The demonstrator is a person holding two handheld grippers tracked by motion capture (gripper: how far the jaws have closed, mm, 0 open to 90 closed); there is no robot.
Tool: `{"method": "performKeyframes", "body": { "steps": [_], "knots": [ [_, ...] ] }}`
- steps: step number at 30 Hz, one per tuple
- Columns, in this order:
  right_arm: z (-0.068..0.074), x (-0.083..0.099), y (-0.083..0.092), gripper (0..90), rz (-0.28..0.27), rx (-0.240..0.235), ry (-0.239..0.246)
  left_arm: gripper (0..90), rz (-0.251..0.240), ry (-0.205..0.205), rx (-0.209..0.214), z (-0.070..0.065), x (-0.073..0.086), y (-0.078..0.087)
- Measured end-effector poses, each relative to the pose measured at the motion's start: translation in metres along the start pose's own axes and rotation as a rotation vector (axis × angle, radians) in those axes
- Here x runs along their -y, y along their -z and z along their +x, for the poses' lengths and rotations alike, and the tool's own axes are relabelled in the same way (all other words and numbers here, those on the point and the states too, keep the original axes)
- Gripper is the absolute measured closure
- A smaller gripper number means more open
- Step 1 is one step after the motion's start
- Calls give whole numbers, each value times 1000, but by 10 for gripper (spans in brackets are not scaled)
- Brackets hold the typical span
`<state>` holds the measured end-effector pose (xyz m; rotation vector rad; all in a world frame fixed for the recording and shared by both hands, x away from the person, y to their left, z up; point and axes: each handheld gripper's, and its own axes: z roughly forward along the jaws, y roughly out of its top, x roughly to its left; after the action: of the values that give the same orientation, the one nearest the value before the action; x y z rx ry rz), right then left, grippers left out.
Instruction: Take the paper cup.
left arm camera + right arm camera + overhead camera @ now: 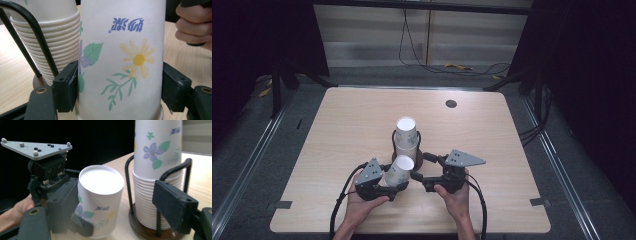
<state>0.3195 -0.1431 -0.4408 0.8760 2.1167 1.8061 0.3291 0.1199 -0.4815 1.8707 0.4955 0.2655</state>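
High view: nearest the table edge, the left tongs point(399, 186) are clamped on a single paper cup point(396, 170), which tilts with its white end toward one o'clock, away from the hand. In the left gripper view the two black pads press the flowered cup point(122, 62) on both sides, its print upside down. At three o'clock from that cup, the right tongs point(418, 171) stand apart with nothing between them; their jaws reach toward the cup and the holder but touch neither. In the right gripper view the held cup point(100, 200) sits between its own jaws without contact. Just beyond, at twelve o'clock from the held cup, a stack of paper cups point(406, 137) stands upright in a black wire holder point(393, 136) near the middle of the tabletop point(337, 130).
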Motion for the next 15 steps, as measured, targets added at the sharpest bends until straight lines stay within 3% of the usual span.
{"method": "performKeyframes", "body": {
  "steps": [9,11,15],
  "knots": [
    [-2,3,6,207,67,61,31,270,52,-33,-3,2,-5,-1],
    [-2,3,7,213,89,87,61,270,64,-34,3,3,-6,-2],
    [-3,3,7,216,106,82,66,272,85,-42,4,4,-8,-3]
  ]
}}
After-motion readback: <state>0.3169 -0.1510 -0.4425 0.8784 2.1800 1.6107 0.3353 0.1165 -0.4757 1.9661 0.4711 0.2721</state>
